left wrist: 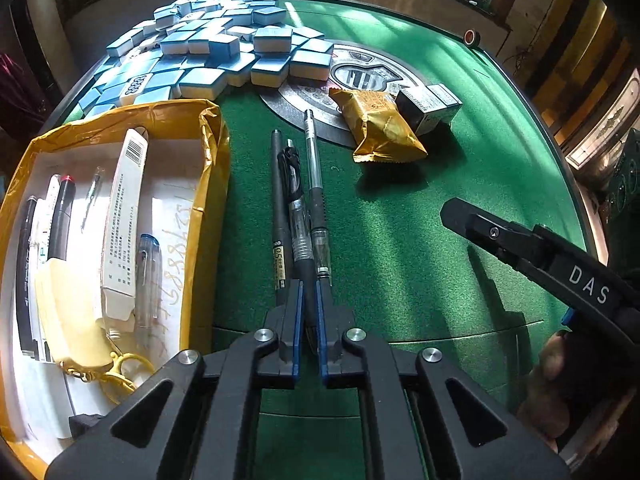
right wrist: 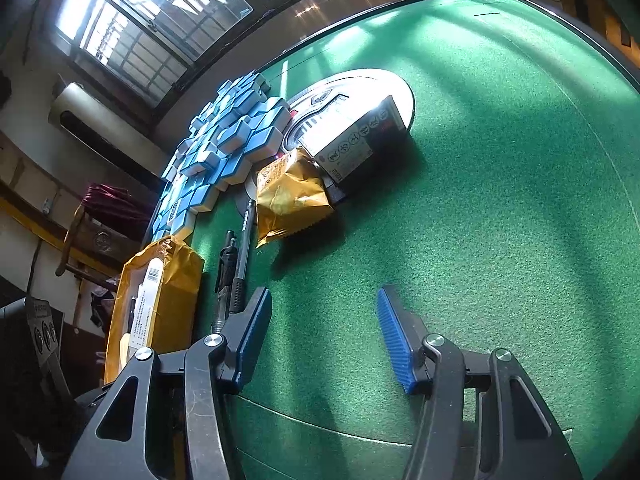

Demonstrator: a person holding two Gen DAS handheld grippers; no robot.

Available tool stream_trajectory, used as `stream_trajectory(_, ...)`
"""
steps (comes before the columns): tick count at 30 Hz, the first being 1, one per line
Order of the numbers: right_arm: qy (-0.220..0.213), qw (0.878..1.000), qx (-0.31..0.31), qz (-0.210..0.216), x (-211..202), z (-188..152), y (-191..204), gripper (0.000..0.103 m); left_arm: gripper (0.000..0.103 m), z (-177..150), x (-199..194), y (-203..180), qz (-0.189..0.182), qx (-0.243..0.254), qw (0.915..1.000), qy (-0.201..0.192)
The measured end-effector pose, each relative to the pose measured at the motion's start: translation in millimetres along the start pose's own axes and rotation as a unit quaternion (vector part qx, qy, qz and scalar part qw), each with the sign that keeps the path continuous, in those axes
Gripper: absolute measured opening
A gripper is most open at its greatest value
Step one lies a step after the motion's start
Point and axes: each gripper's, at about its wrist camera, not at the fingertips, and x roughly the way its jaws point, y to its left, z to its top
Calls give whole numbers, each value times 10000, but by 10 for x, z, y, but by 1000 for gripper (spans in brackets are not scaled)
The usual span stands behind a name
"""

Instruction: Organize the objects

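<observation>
1. Green felt covers the surface [left wrist: 420, 216], and on it I see three pens lying side by side, just right of a yellow-taped box [left wrist: 208, 168].
2. My left gripper [left wrist: 308, 312] has its blue pads closed tight on the near end of the middle pen [left wrist: 298, 224], a black-and-clear click pen.
3. To its left lies a dark pen marked 0.5 [left wrist: 279, 216]; to its right a clear-barrelled pen [left wrist: 316, 184] whose far tip reaches the round centre panel [left wrist: 312, 100].
4. Inside the box I see more pens, a long white carton with a barcode [left wrist: 124, 216], a blue-capped clear pen [left wrist: 149, 272] and a pale yellow pouch with a yellow clasp [left wrist: 76, 320].
5. My right gripper [right wrist: 324, 332] hangs wide open above bare felt, holding nothing, well right of the pens.
6. A gold snack packet [left wrist: 380, 128] rests partly on the centre panel, touching a small black-and-white carton [left wrist: 430, 108].
7. Blue-backed mahjong tiles [left wrist: 208, 48] are heaped at the far left, behind the box.
</observation>
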Motion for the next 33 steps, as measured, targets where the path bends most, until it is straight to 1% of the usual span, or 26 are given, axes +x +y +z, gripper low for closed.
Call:
stream_trajectory(2,8,10000,7,9,2,3,-8,49,2,-42,-6,-33,57,58,10000,-50)
stream_trajectory(3,8,10000,9,13,0,5,-13,49,0,-62,-19,-53,71,89,9999,-53)
stream_trajectory(7,5,10000,9,-2,-4,2,-15,49,0,-172,-74,-128,-84,198,9998,-7)
stream_trajectory(13,3,10000,10,-4,-7,2,-18,49,0,-332,-144,-242,-463,358,9981,186)
stream_trajectory(17,9,10000,19,9,-9,5,-24,49,0,-355,-218,-229,-721,265,9969,166)
stream_trajectory(18,7,10000,31,17,-12,7,-28,49,1,-347,-238,-215,-708,245,9971,116)
stream_trajectory(20,3,10000,50,23,-19,7,-35,49,7,-318,-265,-176,-617,180,9979,32)
stream_trajectory(22,8,10000,50,30,-19,8,-37,49,23,-281,-273,-124,-555,76,9984,-23)
stream_trajectory(24,12,10000,66,37,-22,6,-41,49,29,-239,-264,-90,-502,16,9987,-53)
stream_trajectory(27,20,10000,79,33,-19,1,-36,49,29,-178,-206,-90,-400,25,9992,-41)
stream_trajectory(29,20,10000,80,26,-17,0,-34,49,29,-162,-157,-112,-423,45,9991,-20)
stream_trajectory(31,32,10000,88,23,-9,-4,-35,49,29,-158,-96,-161,-362,115,9992,90)
stream_trajectory(32,37,9999,94,27,-6,-4,-34,49,29,-166,-64,-188,-287,165,9994,137)
stream_trajectory(33,36,9999,91,25,-6,-5,-34,49,29,-173,-40,-211,-134,213,9996,130)
